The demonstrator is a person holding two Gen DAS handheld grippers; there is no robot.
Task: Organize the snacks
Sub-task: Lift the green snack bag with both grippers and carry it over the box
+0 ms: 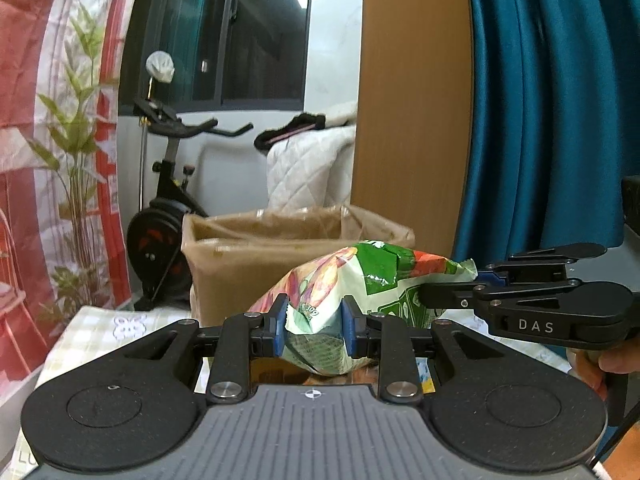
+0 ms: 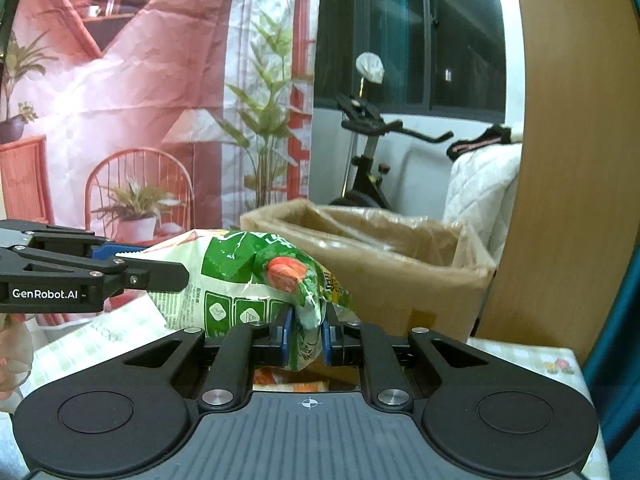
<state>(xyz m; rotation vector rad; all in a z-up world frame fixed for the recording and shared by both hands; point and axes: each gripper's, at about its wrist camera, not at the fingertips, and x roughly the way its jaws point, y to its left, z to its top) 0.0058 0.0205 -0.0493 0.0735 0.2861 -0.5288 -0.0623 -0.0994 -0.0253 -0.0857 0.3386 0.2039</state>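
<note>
Above the checked tablecloth (image 1: pixel 96 332), a green snack bag (image 1: pixel 360 280) is pinched at opposite ends by the closed left gripper (image 1: pixel 313 330) and right gripper (image 2: pixel 306 330), and is judged due for lowering into the cardboard box (image 1: pixel 256 256).

An exercise bike (image 1: pixel 168 216) stands by a dark window (image 1: pixel 240 32), a white cloth bundle (image 1: pixel 160 66) above its handlebars. A quilted white blanket (image 1: pixel 308 172) lies next to a wooden panel (image 1: pixel 412 100), with a teal curtain (image 1: pixel 552 100) beside it. A printed backdrop (image 2: pixel 140 100) shows plants and a chair. A checked cloth covers the surface (image 1: pixel 120 328).
</note>
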